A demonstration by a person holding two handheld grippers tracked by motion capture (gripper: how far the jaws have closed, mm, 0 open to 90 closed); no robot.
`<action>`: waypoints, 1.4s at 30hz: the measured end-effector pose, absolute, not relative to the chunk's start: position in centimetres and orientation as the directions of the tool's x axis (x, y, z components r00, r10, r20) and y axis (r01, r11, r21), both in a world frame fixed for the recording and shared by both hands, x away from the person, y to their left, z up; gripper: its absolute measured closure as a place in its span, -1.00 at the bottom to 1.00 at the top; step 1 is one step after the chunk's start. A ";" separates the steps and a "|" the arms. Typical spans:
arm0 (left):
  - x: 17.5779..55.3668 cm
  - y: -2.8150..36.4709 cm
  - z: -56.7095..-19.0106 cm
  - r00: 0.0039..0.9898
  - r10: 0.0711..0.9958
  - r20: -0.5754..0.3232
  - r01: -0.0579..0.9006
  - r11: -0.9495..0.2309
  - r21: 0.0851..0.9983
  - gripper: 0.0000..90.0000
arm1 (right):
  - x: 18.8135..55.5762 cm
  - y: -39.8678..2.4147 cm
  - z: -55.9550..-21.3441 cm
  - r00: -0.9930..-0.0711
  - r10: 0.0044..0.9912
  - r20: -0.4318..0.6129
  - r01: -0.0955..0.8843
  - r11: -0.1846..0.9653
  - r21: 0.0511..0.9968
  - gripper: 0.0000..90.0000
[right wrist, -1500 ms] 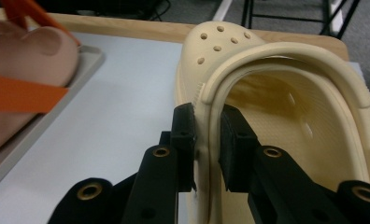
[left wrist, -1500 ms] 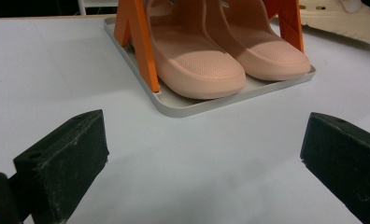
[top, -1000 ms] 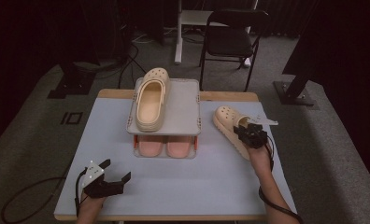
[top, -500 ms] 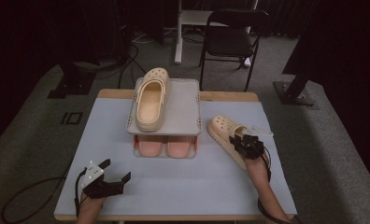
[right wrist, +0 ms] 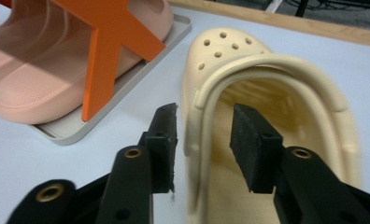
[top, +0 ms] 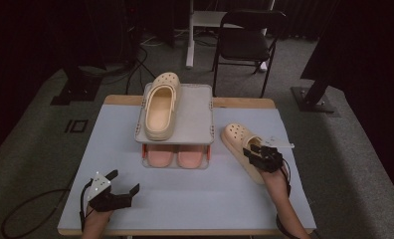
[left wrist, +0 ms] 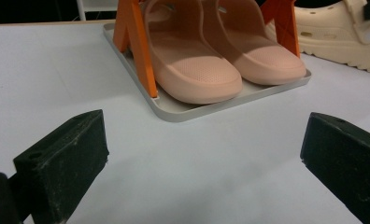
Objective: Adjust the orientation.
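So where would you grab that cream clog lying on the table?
Probably by the side wall of the cream clog, from above at the heel end. The wall is thin and upright beside the open foot hole, and the right claw already straddles it, one pad inside, one outside.

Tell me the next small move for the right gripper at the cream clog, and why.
Probably lift the right gripper clear of the cream clog. Its jaws have just been opening; they straddle the clog's side wall with gaps at both pads, and the clog lies flat on the table beside the shoe rack.
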State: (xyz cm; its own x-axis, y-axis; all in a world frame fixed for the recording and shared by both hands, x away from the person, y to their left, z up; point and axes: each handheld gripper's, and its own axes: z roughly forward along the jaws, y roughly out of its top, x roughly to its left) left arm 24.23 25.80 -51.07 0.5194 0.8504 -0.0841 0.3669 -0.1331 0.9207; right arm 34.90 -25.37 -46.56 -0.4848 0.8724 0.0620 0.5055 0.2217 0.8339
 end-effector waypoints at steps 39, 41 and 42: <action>24.4 25.8 -51.3 0.514 0.853 -0.093 0.378 -0.128 0.917 -0.98 | 38.9 -30.1 -48.7 -0.393 0.917 0.076 0.594 0.190 0.782 0.64; 24.4 25.8 -51.3 0.513 0.853 -0.091 0.378 -0.130 0.917 -0.98 | 38.9 -30.1 -48.7 -0.394 0.917 0.072 0.594 0.194 0.781 0.66; 24.4 25.8 -51.3 0.514 0.853 -0.091 0.377 -0.130 0.917 -0.98 | 38.9 -30.1 -48.6 -0.391 0.918 0.072 0.597 0.193 0.779 0.67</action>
State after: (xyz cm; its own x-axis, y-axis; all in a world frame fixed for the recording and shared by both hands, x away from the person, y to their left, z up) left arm 24.39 25.83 -51.29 0.5143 0.8528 -0.0910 0.3771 -0.1296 0.9171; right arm 38.88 -30.12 -48.55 -0.3910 0.9176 0.0720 0.5966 0.1931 0.7790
